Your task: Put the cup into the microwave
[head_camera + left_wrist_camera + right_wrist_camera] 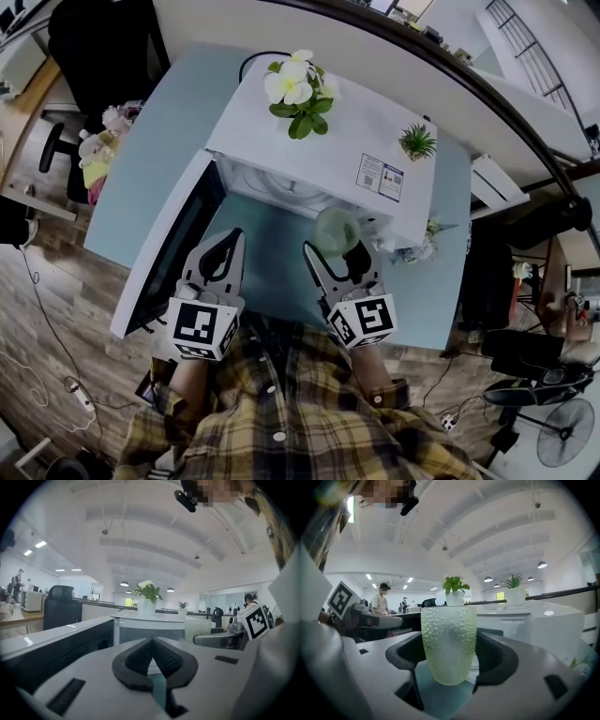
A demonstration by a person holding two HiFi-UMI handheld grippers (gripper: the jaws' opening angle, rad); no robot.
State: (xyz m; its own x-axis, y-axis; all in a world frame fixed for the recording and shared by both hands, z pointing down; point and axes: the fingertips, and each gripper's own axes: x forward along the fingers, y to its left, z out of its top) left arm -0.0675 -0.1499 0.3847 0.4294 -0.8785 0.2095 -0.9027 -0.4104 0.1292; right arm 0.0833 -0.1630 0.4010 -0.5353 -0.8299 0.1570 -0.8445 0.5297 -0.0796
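The right tool [450,654] is clamped on a pale green bumpy glass cup [449,641]. Its two dark jaws press the cup from both sides, low down, and the cup stands straight up. The left tool [151,644] holds nothing. Its jaws are pressed together, tip to tip.

From where I stand, both tools sit side by side in front of the person in the yellow checked shirt [281,417]. The left tool [228,248] is near the open door. The right tool [336,248] holds the cup [335,231] just in front of the open mouth of the big white microwave [375,127], toward its right side. The cup is not inside.

The microwave's dark-windowed door [169,248] swings wide open to the left. The microwave stands on a light blue worktop [150,159]. I cannot tell if the cup touches the worktop.

On top of the microwave are a bunch of white flowers with green leaves [298,84] and a small spiky green plant [417,142]. A white sticker [380,176] is stuck near the front edge.
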